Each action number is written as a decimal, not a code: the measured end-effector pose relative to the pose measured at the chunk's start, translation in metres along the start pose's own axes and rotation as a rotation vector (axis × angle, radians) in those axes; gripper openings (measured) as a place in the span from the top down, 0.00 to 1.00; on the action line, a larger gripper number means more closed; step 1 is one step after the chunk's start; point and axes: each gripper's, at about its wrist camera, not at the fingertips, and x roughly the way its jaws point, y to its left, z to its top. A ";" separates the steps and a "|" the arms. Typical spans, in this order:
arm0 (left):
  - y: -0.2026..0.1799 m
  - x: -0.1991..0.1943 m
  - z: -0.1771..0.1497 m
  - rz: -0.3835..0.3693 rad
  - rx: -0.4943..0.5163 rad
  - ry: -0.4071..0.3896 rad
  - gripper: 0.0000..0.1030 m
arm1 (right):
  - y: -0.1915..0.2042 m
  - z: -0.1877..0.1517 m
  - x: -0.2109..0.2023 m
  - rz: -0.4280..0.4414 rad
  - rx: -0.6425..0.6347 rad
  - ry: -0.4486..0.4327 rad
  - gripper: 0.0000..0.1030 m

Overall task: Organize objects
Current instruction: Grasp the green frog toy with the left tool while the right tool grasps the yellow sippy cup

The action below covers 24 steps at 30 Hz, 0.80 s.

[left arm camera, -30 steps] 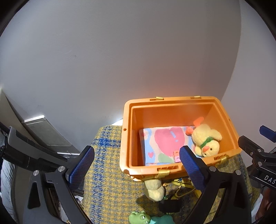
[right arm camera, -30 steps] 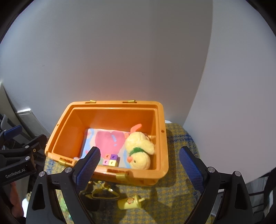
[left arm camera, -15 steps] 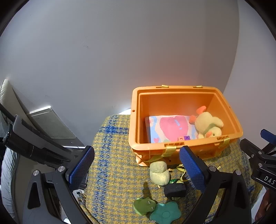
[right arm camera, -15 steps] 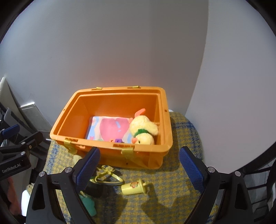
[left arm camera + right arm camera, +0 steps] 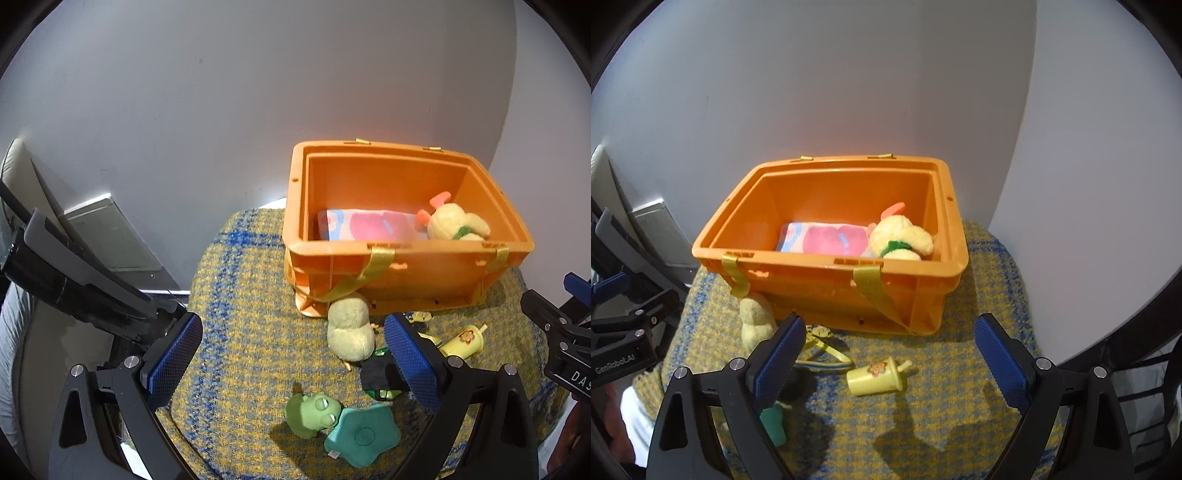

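Note:
An orange bin (image 5: 402, 271) (image 5: 827, 275) stands at the back of a yellow-and-blue woven cloth (image 5: 240, 314) (image 5: 960, 424). Inside lie a pink-and-blue book (image 5: 365, 229) (image 5: 827, 240) and a yellow plush chick (image 5: 456, 223) (image 5: 901, 238). In front of the bin lie a cream plush (image 5: 351, 330) (image 5: 755, 321), a green frog toy (image 5: 312, 410), a teal star-shaped toy (image 5: 364, 437), a small black object (image 5: 378, 374), a yellow toy cup (image 5: 463, 341) (image 5: 877, 376) and a yellow strap (image 5: 823, 345). My left gripper (image 5: 293, 354) is open above the cloth. My right gripper (image 5: 888, 358) is open over the cup, empty.
A grey-white wall rises right behind the bin. At left stands a grey panel (image 5: 107, 236) with dark gear beside it. The cloth's rounded edge drops off on the right (image 5: 1027, 295). Each gripper shows at the edge of the other's view (image 5: 565, 339) (image 5: 624, 339).
Both grippers have pulled back and sunk. The bin now looks smaller and farther. The toys on the cloth in front of it have come into view.

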 end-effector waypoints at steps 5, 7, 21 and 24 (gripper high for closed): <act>0.003 0.007 -0.013 -0.019 0.025 0.001 0.02 | 0.003 -0.012 0.008 -0.004 0.001 0.011 0.10; 0.005 0.011 -0.018 -0.037 0.037 0.006 0.02 | 0.004 -0.017 0.012 -0.005 0.000 0.016 0.10; 0.010 0.041 -0.055 -0.095 0.081 0.066 0.02 | 0.010 -0.047 0.039 -0.032 -0.006 0.045 0.10; 0.010 0.047 -0.063 -0.102 0.091 0.081 0.02 | 0.010 -0.053 0.045 -0.035 -0.009 0.053 0.10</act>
